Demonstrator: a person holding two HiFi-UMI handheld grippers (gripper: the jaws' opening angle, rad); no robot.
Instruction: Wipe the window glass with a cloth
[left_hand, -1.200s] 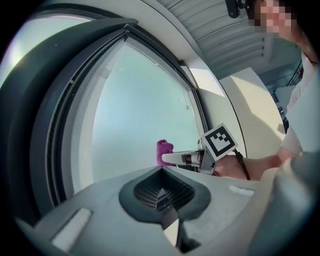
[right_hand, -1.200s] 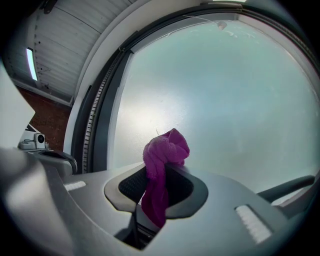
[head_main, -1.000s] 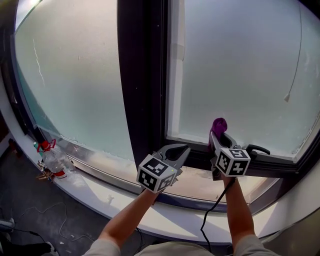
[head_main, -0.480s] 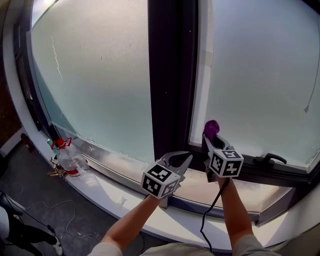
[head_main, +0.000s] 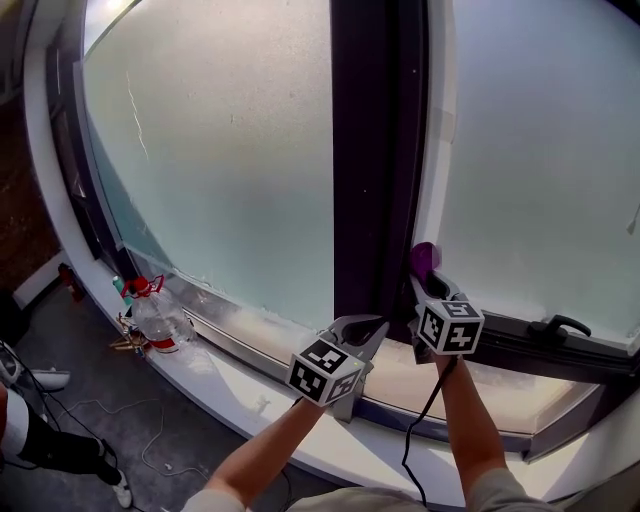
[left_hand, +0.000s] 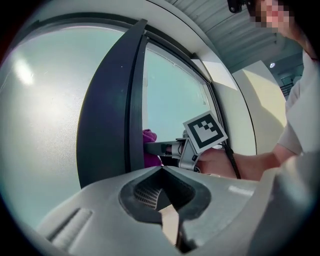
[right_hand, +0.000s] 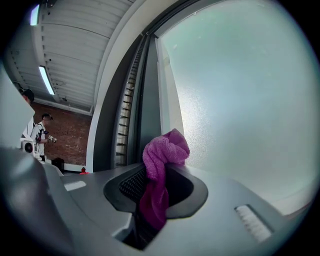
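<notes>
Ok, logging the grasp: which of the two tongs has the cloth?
The right tongs, shut on the purple cloth; the left tongs are shut with nothing between them.

We find no word, number or brand that can be read. The left marker cube (head_main: 325, 372), on the left gripper (head_main: 360, 326), and the right marker cube (head_main: 449, 327), on the right gripper (head_main: 422, 282), carry only black-and-white square patterns, with no letters or digits. In the left gripper view we see the right marker cube close up, and it too shows only such a pattern. The plastic bottle (head_main: 160, 320) on the sill (head_main: 230, 385) has a red band (head_main: 163, 345) near its base, but any print there is too small for us to make out.
</notes>
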